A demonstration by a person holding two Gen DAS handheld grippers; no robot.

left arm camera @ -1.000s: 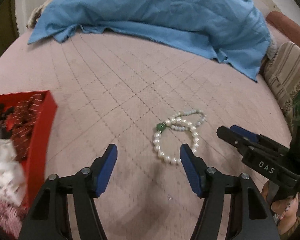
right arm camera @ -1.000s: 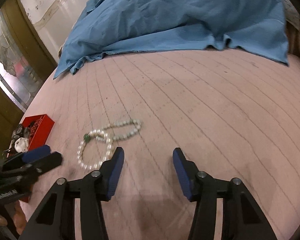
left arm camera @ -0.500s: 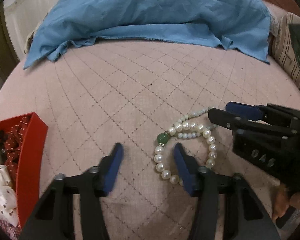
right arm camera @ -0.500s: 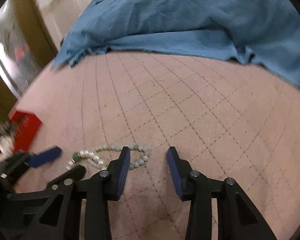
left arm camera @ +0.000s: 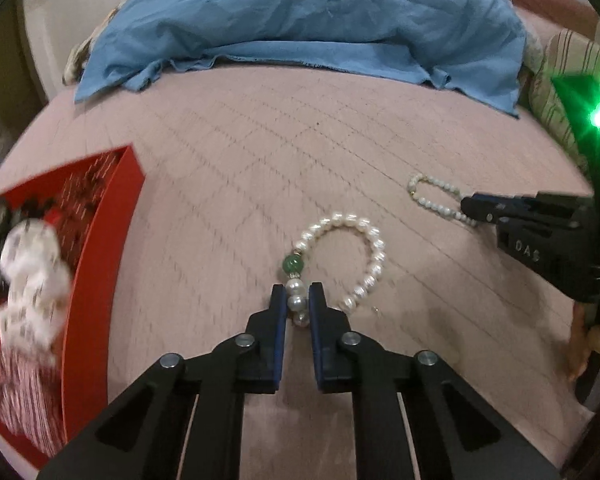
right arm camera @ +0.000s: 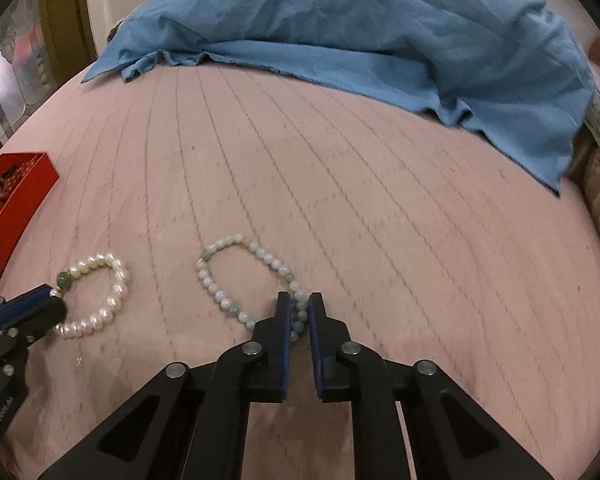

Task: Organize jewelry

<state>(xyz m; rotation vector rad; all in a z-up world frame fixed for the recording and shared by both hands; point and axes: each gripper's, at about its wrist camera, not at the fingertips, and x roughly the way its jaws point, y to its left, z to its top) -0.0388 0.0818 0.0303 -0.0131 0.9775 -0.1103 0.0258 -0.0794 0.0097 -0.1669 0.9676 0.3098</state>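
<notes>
Between left tongs (left arm camera: 298,300) blue pads: white pearl bracelet (left arm camera: 364,258), pinched just below green bead; jaws closing on it. Right tongs (right arm camera: 299,308) clamped on pale green bead bracelet (right arm camera: 220,294). A second ago both sets stood wide and bracelets lay tangled together; now each loop lies apart on pink quilted bedspread (right arm camera: 380,200), separated. Judgement: both grips made, lift toward red box (left arm camera: 100,240) at left likely next. Writing: "DAS" on right tongs' body in left view; lettering on left tongs' body too blurred. Blue cloth (left arm camera: 320,20) beyond.

Two bracelets (right arm camera: 96,292) (right arm camera: 244,284), one red box (left arm camera: 100,248)
</notes>
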